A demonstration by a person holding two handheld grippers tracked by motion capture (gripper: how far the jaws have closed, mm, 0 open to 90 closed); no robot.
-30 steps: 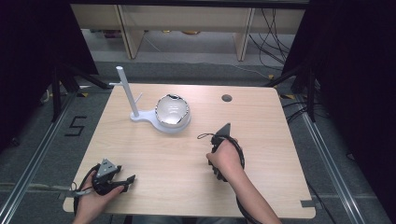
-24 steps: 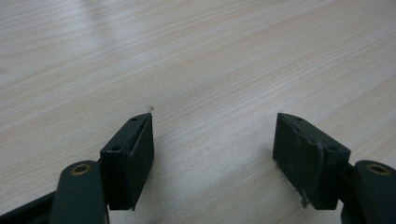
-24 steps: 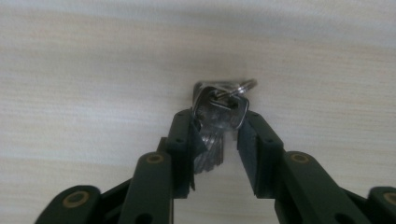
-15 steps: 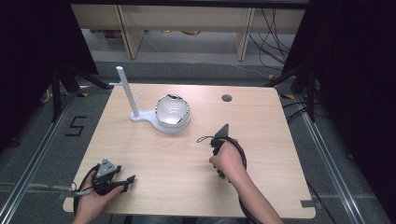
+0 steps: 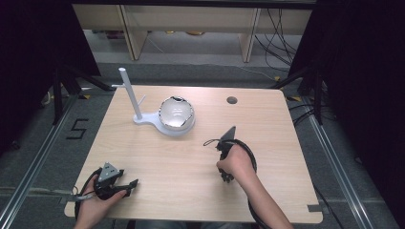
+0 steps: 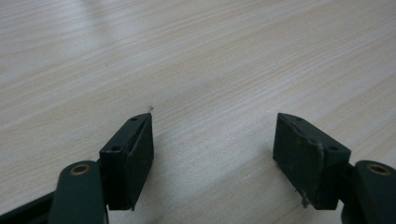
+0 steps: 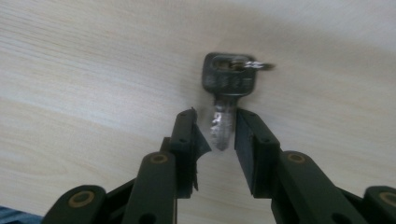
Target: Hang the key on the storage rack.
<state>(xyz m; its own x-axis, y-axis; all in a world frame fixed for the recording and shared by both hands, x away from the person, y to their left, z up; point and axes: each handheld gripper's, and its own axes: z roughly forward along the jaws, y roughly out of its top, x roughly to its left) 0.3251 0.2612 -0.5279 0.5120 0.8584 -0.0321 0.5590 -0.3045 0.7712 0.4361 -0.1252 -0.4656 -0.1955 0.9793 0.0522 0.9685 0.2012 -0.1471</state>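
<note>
right gripper (image 7: 219,135): jaws nearly closed around key (image 7: 227,88) blade, setting up a pinch
left gripper (image 6: 212,144): released, parked on counter (image 5: 267,124)

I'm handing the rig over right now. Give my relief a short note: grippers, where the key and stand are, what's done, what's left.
Right gripper: jaws narrowed around the blade of the key, which lies on the table; whether they pinch it yet is unclear.
Left gripper: open, empty, low over bare wood at the near left.
White stand with its bowl-shaped dish sits at the far side, untouched.
Done: key reached. Left: secure the grip and lift; probably carry it to the stand.
</note>
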